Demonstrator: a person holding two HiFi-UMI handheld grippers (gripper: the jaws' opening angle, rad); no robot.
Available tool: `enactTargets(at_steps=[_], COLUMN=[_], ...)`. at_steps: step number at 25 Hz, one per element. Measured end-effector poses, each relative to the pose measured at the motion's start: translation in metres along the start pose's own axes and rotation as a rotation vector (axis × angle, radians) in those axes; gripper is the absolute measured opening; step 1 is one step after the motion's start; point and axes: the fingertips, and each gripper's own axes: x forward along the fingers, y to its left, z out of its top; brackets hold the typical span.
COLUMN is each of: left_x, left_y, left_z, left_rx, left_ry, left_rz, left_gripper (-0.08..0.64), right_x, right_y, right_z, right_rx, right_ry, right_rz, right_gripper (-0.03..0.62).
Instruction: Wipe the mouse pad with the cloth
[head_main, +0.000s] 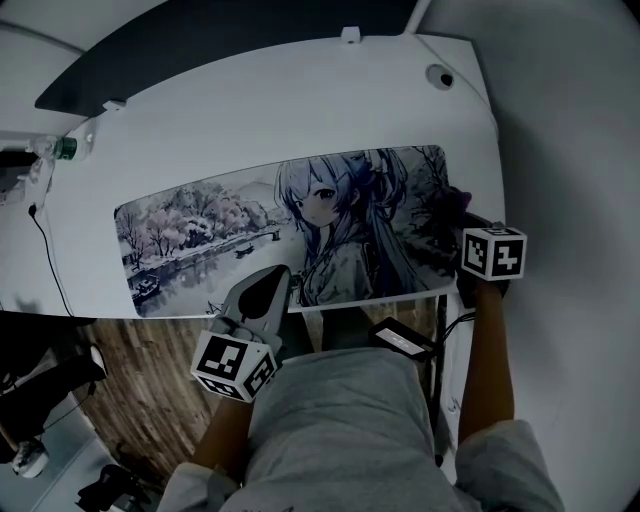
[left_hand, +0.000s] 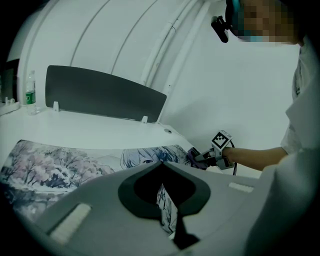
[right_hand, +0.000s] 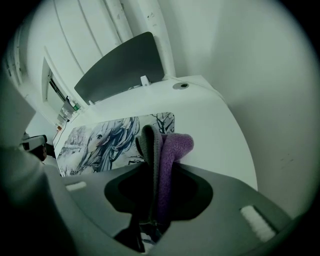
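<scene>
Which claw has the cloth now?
The right claw, shut on the purple-grey cloth at the right end of the mouse pad; the left claw holds none.

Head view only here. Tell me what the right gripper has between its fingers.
Observer: The right gripper is shut on a folded cloth, purple on one face and grey on the other.
Operator: Now give me the left one.
Observer: The left gripper is shut on the near edge of the mouse pad. A strip of its print shows between the fingers.
Operator: Describe the back of the desk.
Observer: A dark panel stands upright along the far edge of the desk, with a bottle near its left end.
</scene>
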Motion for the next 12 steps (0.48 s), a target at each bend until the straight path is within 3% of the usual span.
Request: enactTargets(at_steps=[12], left_x=[-0.033], left_y=[0.048], left_z=[0.000], left_rx=[-0.021], left_ry=[0.002], left_rz=[0.000], left_gripper=[0.018], right_x=[0.019], right_y=[0.062], right_z=[0.006], right_rx=[0.004], right_ry=[0.013], right_rz=[0.023], right_gripper=[0.112])
